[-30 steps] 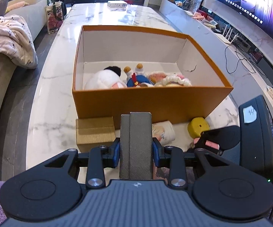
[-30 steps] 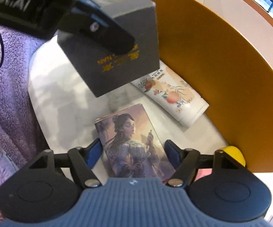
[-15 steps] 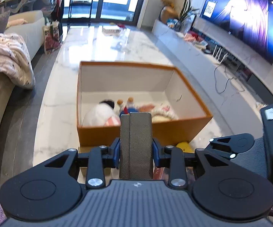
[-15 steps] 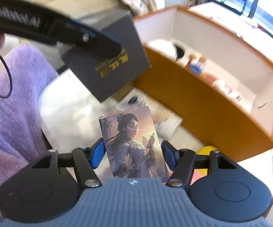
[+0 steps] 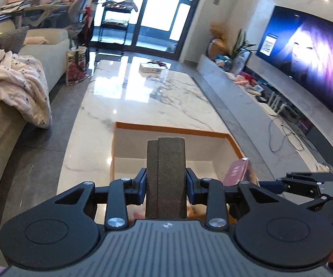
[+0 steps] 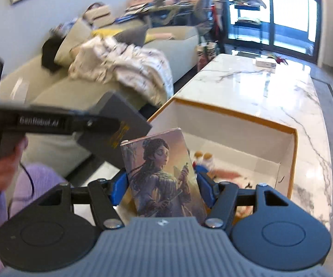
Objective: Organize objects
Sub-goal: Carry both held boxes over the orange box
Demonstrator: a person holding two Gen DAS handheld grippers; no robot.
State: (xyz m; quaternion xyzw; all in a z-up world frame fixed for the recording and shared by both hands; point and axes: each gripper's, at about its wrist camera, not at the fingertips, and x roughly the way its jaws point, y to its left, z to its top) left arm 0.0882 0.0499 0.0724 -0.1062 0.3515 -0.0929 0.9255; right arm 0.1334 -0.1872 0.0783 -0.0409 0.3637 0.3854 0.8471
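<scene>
Left hand-held gripper [image 5: 166, 182] clamps a textured grey slab-shaped box [image 5: 166, 177] — right hand-held gripper [image 6: 164, 184] grips a glossy illustrated box [image 6: 164, 173].

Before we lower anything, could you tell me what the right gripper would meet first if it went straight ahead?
Probably the inside of the orange box, near the soft toys; depth is uncertain.

Two wrist fisheyes, both angled down along their fingers over one table.

The left view faces the length of the marble table [image 5: 143, 97], close above the orange box [image 5: 173, 129], TV [image 5: 305, 57] at right. The right view looks from beside it, sofa [image 6: 111, 69] at left; both share the box [image 6: 235, 115], the table and the glass doors [image 5: 157, 11].
</scene>
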